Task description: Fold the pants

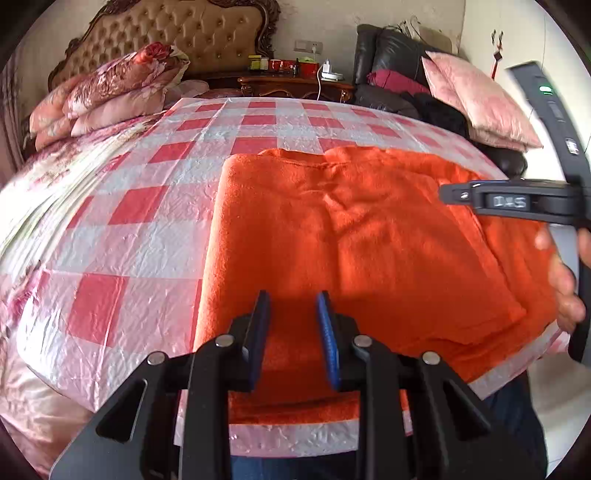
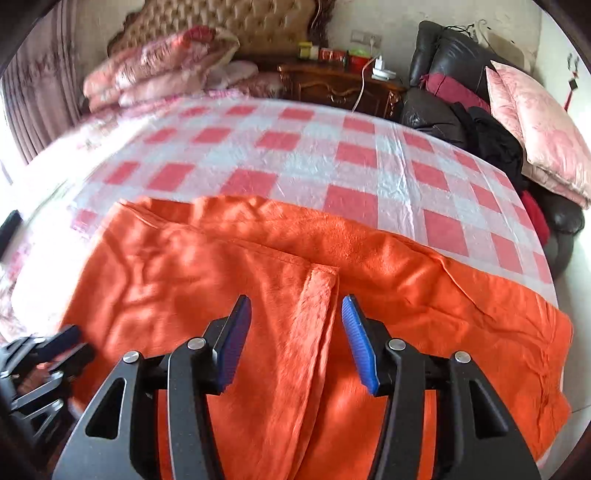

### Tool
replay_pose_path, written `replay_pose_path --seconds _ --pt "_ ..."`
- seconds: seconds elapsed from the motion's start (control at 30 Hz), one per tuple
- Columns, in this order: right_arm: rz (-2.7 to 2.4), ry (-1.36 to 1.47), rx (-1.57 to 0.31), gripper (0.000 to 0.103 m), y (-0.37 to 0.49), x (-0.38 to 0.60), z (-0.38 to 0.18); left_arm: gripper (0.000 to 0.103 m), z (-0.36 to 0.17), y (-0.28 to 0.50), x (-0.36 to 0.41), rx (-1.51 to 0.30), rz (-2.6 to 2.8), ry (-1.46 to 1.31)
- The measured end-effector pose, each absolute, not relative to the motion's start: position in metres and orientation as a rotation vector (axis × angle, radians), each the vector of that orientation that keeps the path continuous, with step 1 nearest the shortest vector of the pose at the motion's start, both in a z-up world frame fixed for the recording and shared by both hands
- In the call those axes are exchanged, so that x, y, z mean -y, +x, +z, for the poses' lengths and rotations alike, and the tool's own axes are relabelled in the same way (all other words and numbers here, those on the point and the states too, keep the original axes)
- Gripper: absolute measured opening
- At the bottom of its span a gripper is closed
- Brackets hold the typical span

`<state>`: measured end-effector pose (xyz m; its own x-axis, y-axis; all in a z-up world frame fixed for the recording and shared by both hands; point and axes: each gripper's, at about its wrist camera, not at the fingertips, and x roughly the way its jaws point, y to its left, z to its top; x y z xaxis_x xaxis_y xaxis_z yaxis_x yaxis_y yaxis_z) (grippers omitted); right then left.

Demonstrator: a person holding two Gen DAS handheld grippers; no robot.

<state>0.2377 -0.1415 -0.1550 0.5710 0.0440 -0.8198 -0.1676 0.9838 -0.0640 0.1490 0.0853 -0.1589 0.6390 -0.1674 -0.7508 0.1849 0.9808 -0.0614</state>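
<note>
Left gripper [image 1: 291, 314]: jaws a narrow way apart, nothing between the blue pads, poised above the near edge of the orange pants [image 1: 351, 240]. Right gripper [image 2: 295, 325]: jaws wider apart, also empty, hanging over a folded-back flap whose hemmed edge [image 2: 325, 273] lies just ahead of the gap. No cloth pinched by either.

Pants spread flat on the pink-and-white checked plastic sheet [image 1: 147, 206] covering the bed, near the front edge, close to the person. One layer already lying over another; a doubled stretch visible in the right wrist view, with ridges and creases running across it.

Long axis running left to right across both views, roughly along the bed's near edge. Which end is the waist: hard to tell; gathered wrinkling at the far right [image 2: 543, 354] hints at a waistband, unconfirmed.

Step in hand, as judged: between grasps, first fold laid, grippers free over the cloth. Next move probably calls for each gripper to drop onto an edge of one end, clamp both layers together, then carry that end across the long axis to halve the length.

Beyond: folded floral quilts [image 1: 110, 88], tufted headboard [image 1: 177, 33], bedside cabinet [image 1: 295, 85], dark leather chair [image 2: 443, 74].
</note>
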Motion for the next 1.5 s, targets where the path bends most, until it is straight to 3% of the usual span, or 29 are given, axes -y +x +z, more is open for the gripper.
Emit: replay_pose_path --seconds 0.13,0.27,0.47,0.57,0.6,0.67,0.73,0.8,0.87,1.13,1.23,1.3,1.37,1.47,1.5 --pt "0.097 -0.148 -0.988 0.053 0.245 0.15 -0.171 0.027 -0.159 0.149 -0.085 -0.854 -0.199 0.035" --pt "0.075 -0.141 -0.99 0.071 0.248 0.159 -0.175 0.027 -0.161 0.148 -0.084 -0.841 -0.189 0.042" --pt "0.069 -0.108 -0.928 0.069 0.234 0.152 -0.149 0.027 -0.16 0.149 -0.083 -0.847 -0.174 0.038" --pt "0.102 -0.023 -0.911 0.082 0.214 0.146 -0.133 0.029 -0.159 0.151 -0.079 -0.866 -0.162 0.049" --pt "0.107 -0.007 -0.918 0.082 0.21 0.144 -0.133 0.039 -0.158 0.151 -0.078 -0.875 -0.169 0.049" --pt "0.093 0.018 -0.937 0.083 0.198 0.14 -0.136 0.073 -0.158 0.152 -0.072 -0.9 -0.2 0.039" --pt "0.086 0.017 -0.945 0.085 0.19 0.137 -0.142 0.084 -0.16 0.151 -0.064 -0.917 -0.203 0.054" --pt "0.043 -0.012 -0.942 0.088 0.184 0.135 -0.15 0.088 -0.161 0.15 -0.061 -0.922 -0.189 0.051" --pt "0.029 -0.007 -0.962 0.088 0.18 0.14 -0.159 0.101 -0.161 0.148 -0.065 -0.923 -0.204 -0.008" --pt "0.02 0.05 -0.994 0.088 0.176 0.161 -0.174 0.1 -0.162 0.145 -0.064 -0.896 -0.22 0.008" --pt "0.002 0.032 -0.985 0.088 0.173 0.164 -0.17 0.074 -0.156 0.14 -0.063 -0.863 -0.137 0.048" --pt "0.005 -0.015 -0.946 0.089 0.168 0.159 -0.16 0.069 -0.148 0.135 -0.063 -0.842 -0.157 0.041" --pt "0.013 -0.037 -0.905 0.089 0.162 0.154 -0.15 0.046 -0.145 0.133 -0.065 -0.824 -0.148 0.054" --pt "0.058 -0.089 -0.883 0.083 0.157 0.139 -0.146 0.027 -0.146 0.137 -0.073 -0.85 -0.164 0.025" --pt "0.07 -0.111 -0.887 0.08 0.157 0.135 -0.148 0.027 -0.149 0.138 -0.077 -0.86 -0.164 0.018"
